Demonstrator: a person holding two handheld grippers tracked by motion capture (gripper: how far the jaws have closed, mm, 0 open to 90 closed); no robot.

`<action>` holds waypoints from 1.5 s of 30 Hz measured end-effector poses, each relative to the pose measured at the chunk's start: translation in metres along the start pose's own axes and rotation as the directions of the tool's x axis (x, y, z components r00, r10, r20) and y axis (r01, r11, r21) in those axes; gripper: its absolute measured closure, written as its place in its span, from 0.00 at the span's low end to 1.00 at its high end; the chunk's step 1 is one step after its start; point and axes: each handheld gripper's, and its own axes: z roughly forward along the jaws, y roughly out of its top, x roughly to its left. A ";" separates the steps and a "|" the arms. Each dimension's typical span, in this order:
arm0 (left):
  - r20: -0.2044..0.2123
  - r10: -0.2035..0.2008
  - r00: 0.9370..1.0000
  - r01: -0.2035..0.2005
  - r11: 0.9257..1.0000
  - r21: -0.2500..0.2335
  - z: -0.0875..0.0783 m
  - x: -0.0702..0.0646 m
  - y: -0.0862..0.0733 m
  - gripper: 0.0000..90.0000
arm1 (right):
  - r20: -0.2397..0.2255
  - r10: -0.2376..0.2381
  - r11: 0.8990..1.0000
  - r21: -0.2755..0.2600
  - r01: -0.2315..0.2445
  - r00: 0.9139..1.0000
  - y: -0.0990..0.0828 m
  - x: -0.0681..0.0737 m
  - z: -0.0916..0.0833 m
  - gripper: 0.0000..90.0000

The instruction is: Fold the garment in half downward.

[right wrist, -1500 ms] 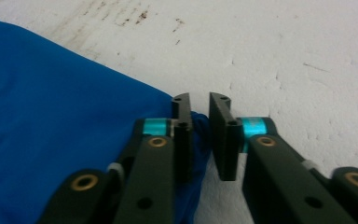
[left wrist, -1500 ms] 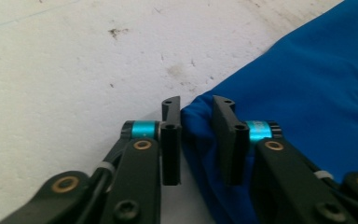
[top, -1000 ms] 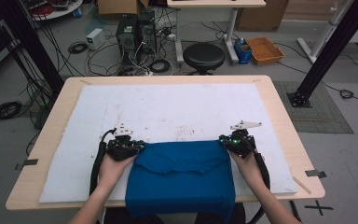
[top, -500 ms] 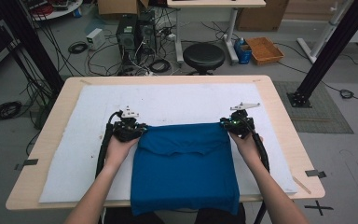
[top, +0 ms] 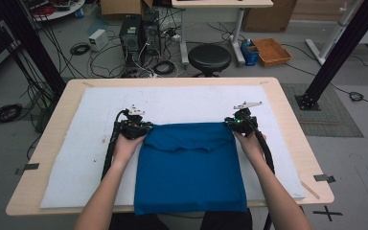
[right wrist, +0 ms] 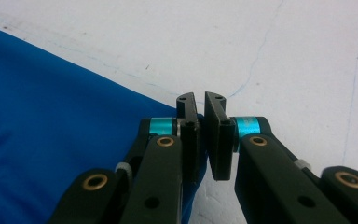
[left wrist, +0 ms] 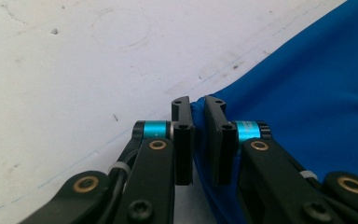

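Left gripper [top: 139, 128] jaws clamped, right gripper [top: 236, 122] jaws clamped, both forearms extended forward, parallel

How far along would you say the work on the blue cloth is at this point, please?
Done: the blue cloth lies mostly flat on the white mat, with one fold line across its upper part. In hand: the left gripper and right gripper each pinch a far corner of it. Left, probably: laying those corners down, releasing, and any further folding.
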 end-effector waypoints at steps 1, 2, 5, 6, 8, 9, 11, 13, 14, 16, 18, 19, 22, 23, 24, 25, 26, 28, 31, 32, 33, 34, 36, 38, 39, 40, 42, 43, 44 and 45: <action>0.000 0.000 1.000 0.000 1.000 0.000 0.000 0.000 0.000 0.91 | 0.002 0.000 1.000 0.003 0.000 1.000 0.000 0.000 0.001 0.94; -0.002 -0.010 1.000 0.010 1.000 -0.006 0.001 0.000 0.000 0.91 | 0.002 0.000 1.000 0.003 0.000 1.000 0.000 0.000 0.001 0.94; -0.056 0.006 0.998 -0.005 1.000 0.006 -0.005 -0.002 0.001 0.65 | 0.027 -0.009 1.000 -0.005 0.010 1.000 0.000 0.000 -0.002 0.83; -0.056 0.006 0.998 -0.005 1.000 0.006 -0.005 -0.002 0.001 0.63 | 0.027 -0.009 1.000 -0.005 0.010 1.000 0.000 0.000 -0.002 0.83; -0.044 -0.029 0.999 0.028 1.000 -0.008 -0.012 -0.001 0.000 0.57 | 0.042 -0.001 1.000 -0.018 0.002 0.999 0.001 0.000 -0.007 0.79; -0.037 -0.042 0.998 0.042 0.999 -0.014 -0.016 0.000 0.000 0.57 | 0.043 -0.002 1.000 -0.023 0.003 0.999 0.001 0.000 -0.011 0.78; -0.016 -0.063 0.998 0.062 0.998 -0.031 -0.030 -0.005 -0.006 0.57 | 0.045 -0.001 0.999 -0.038 0.003 0.999 -0.001 0.003 -0.022 0.73; -0.007 -0.073 0.997 0.073 0.997 -0.021 -0.035 -0.007 -0.008 0.58 | 0.065 -0.023 0.999 -0.047 0.026 0.998 -0.005 0.008 -0.029 0.73; 0.016 -0.101 0.995 0.101 0.995 -0.022 -0.043 -0.012 -0.013 0.58 | 0.074 -0.024 0.999 -0.047 0.027 0.997 -0.008 0.011 -0.033 0.73; 0.021 -0.110 0.994 0.111 0.993 -0.027 -0.046 -0.016 -0.016 0.58 | 0.077 -0.016 0.998 -0.056 0.020 0.997 -0.014 0.016 -0.040 0.71; 0.021 -0.108 0.994 0.109 0.994 -0.020 -0.052 -0.024 -0.020 0.61 | 0.078 -0.015 0.998 -0.056 0.020 0.997 -0.016 0.018 -0.043 0.71; 0.016 -0.103 0.995 0.103 0.995 -0.009 -0.054 -0.027 -0.022 0.63 | 0.074 0.002 0.998 -0.065 0.003 0.997 -0.022 0.022 -0.047 0.71; -0.040 -0.110 0.993 0.111 0.994 0.019 -0.052 -0.032 -0.026 0.68 | 0.065 0.039 0.998 -0.056 -0.035 0.997 -0.030 0.026 -0.049 0.71; -0.044 -0.120 0.992 0.121 0.992 0.023 -0.050 -0.032 -0.027 0.69 | 0.065 0.049 0.997 -0.055 -0.045 0.997 -0.033 0.027 -0.049 0.71; -0.044 -0.120 0.992 0.121 0.992 0.023 -0.050 -0.032 -0.027 0.69 | 0.065 0.049 0.997 -0.055 -0.045 0.997 -0.033 0.027 -0.049 0.71; -0.046 -0.128 0.991 0.129 0.991 0.024 -0.048 -0.032 -0.027 0.69 | 0.065 0.060 0.997 -0.053 -0.057 0.996 -0.034 0.028 -0.049 0.71; -0.052 -0.125 0.991 0.127 0.991 0.031 -0.046 -0.033 -0.027 0.71 | 0.071 0.069 0.996 -0.059 -0.065 0.995 -0.036 0.029 -0.049 0.72; -0.051 -0.115 0.992 0.117 0.992 0.040 -0.042 -0.035 -0.027 0.73 | 0.084 0.081 0.995 -0.064 -0.075 0.993 -0.038 0.029 -0.050 0.74; -0.052 -0.100 0.994 0.103 0.994 0.048 -0.037 -0.040 -0.027 0.76 | 0.077 0.084 0.995 -0.055 -0.080 0.993 -0.041 0.028 -0.048 0.75; -0.049 -0.094 0.994 0.096 0.994 0.056 -0.036 -0.040 -0.027 0.77 | 0.075 0.084 0.995 -0.050 -0.080 0.994 -0.041 0.028 -0.047 0.75; -0.049 -0.098 0.994 0.101 0.993 0.054 -0.034 -0.041 -0.027 0.78 | 0.070 0.086 0.996 -0.045 -0.083 0.994 -0.042 0.029 -0.046 0.75; -0.052 -0.092 0.994 0.095 0.994 0.057 -0.034 -0.041 -0.027 0.81 | 0.070 0.080 0.996 -0.031 -0.078 0.994 -0.042 0.030 -0.043 0.75; -0.052 -0.087 0.995 0.090 0.994 0.058 -0.033 -0.042 -0.027 0.84 | 0.068 0.070 0.998 -0.016 -0.069 0.995 -0.042 0.031 -0.040 0.78; -0.049 -0.084 0.995 0.087 0.994 0.060 -0.033 -0.042 -0.027 0.88 | 0.064 0.061 0.998 -0.005 -0.061 0.996 -0.042 0.033 -0.037 0.86; -0.045 -0.090 0.995 0.092 0.994 0.055 -0.033 -0.042 -0.027 0.91 | 0.059 0.054 0.999 0.000 -0.054 0.997 -0.042 0.034 -0.035 0.90; -0.045 -0.090 0.995 0.092 0.994 0.055 -0.033 -0.042 -0.027 0.93 | 0.059 0.054 0.999 0.000 -0.054 0.997 -0.042 0.034 -0.035 0.90; -0.045 -0.076 0.996 0.078 0.996 0.051 -0.034 -0.043 -0.026 0.94 | 0.053 0.029 1.000 0.009 -0.030 0.998 -0.041 0.037 -0.034 0.99; -0.042 -0.076 0.996 0.078 0.996 0.051 -0.035 -0.043 -0.026 0.95 | 0.055 0.021 1.000 0.006 -0.021 0.998 -0.041 0.038 -0.035 0.99; -0.041 -0.075 0.996 0.077 0.996 0.048 -0.036 -0.043 -0.026 0.95 | 0.055 0.021 1.000 0.006 -0.021 0.998 -0.041 0.038 -0.035 0.99; -0.036 -0.073 0.997 0.074 0.996 0.050 -0.037 -0.043 -0.026 0.95 | 0.050 0.013 1.000 -0.005 -0.013 0.999 -0.041 0.039 -0.039 0.99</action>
